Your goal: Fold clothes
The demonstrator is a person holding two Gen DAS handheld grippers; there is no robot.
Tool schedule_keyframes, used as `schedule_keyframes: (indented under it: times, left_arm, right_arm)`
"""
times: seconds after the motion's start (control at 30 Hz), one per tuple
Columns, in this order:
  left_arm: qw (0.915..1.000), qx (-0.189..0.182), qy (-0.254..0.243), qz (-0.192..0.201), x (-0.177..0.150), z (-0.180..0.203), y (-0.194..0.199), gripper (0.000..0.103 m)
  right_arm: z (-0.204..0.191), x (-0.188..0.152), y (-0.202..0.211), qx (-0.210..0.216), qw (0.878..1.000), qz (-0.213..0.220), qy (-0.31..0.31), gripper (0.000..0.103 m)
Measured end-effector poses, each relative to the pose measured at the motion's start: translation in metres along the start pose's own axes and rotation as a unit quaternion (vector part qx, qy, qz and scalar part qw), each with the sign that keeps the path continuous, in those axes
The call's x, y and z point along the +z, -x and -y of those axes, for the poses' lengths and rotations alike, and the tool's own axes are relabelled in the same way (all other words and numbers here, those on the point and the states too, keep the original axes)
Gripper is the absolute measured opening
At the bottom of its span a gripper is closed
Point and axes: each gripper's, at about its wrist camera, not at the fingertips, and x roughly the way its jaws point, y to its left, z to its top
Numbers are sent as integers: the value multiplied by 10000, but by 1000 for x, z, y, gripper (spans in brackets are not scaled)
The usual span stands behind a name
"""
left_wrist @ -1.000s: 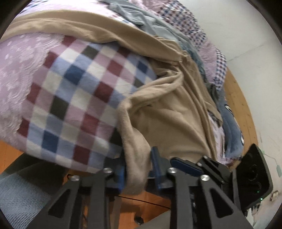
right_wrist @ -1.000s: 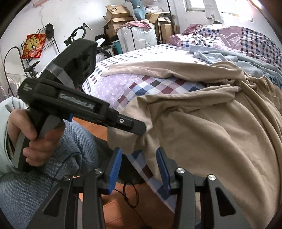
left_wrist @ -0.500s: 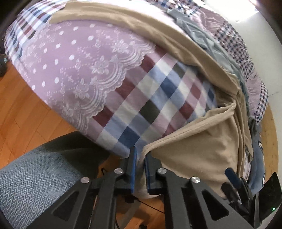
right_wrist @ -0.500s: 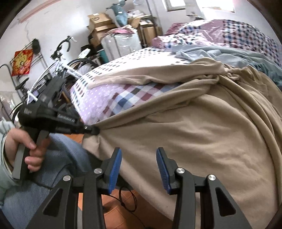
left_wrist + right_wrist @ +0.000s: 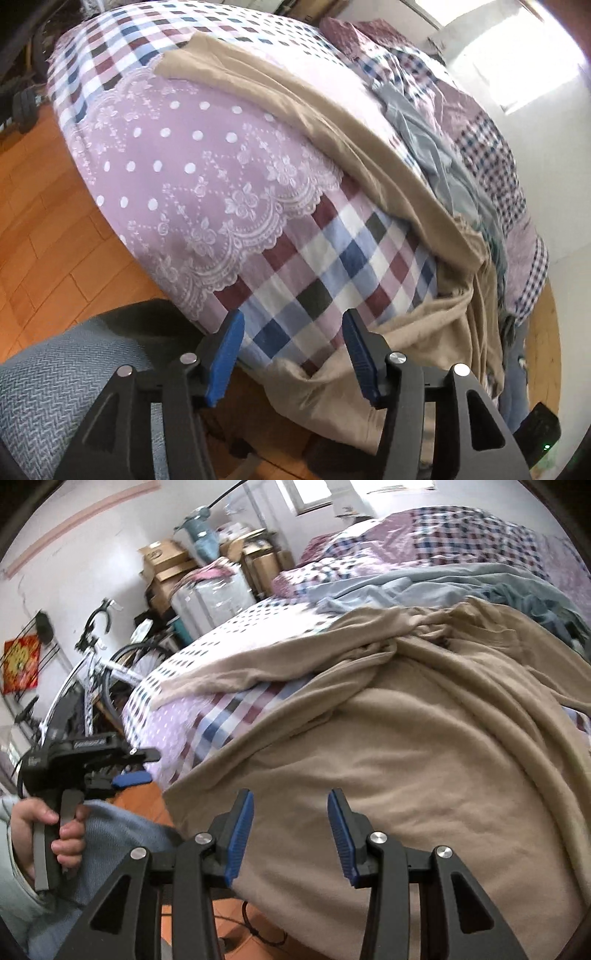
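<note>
A beige long-sleeved garment [image 5: 406, 757] lies spread over the near side of the bed, its hem hanging over the edge. One sleeve [image 5: 295, 107] stretches away across the bedspread. My right gripper [image 5: 291, 834] is open just above the hem, with nothing between its blue pads [image 5: 341, 834]. My left gripper [image 5: 293, 354] is open too, and the garment's loose corner [image 5: 306, 391] sags just below it. In the right wrist view a hand holds the left gripper [image 5: 146, 766] off the bed's corner, apart from the cloth.
The bed has a checked and lilac dotted cover [image 5: 184, 177]. A grey-blue garment [image 5: 443, 587] lies crumpled further back. A bicycle [image 5: 99, 657] and stacked boxes [image 5: 166, 561] stand by the wall. Wooden floor [image 5: 44, 236] and the person's leg [image 5: 55, 387] are in front.
The left gripper, shut on the beige garment's corner, pulled it out to the left, then opened and let it go. The right gripper stayed open over the hem.
</note>
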Motion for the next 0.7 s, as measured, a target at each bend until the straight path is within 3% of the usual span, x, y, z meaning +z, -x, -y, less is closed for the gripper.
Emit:
schedule_keyframes:
  times: [0.13, 0.33, 0.5, 0.6, 0.7]
  left_arm:
    - [9998, -145, -121, 40, 7, 16, -9, 59]
    - [9954, -166, -910, 238, 4, 56, -5, 59]
    - [9830, -132, -1755, 522, -5, 100, -3, 62]
    - [9714, -126, -2269, 695, -10, 133, -5, 74]
    - [9615, -100, -2634, 779, -12, 165, -14, 74]
  right_arm:
    - [23, 15, 11, -154, 9991, 248, -309, 45]
    - [57, 44, 18, -327, 9965, 561, -525, 46]
    - [81, 68, 8, -291, 9954, 683, -610, 46]
    - [88, 79, 4, -234, 9951, 774, -575, 46]
    - [96, 90, 0, -204, 9947, 826, -575, 46]
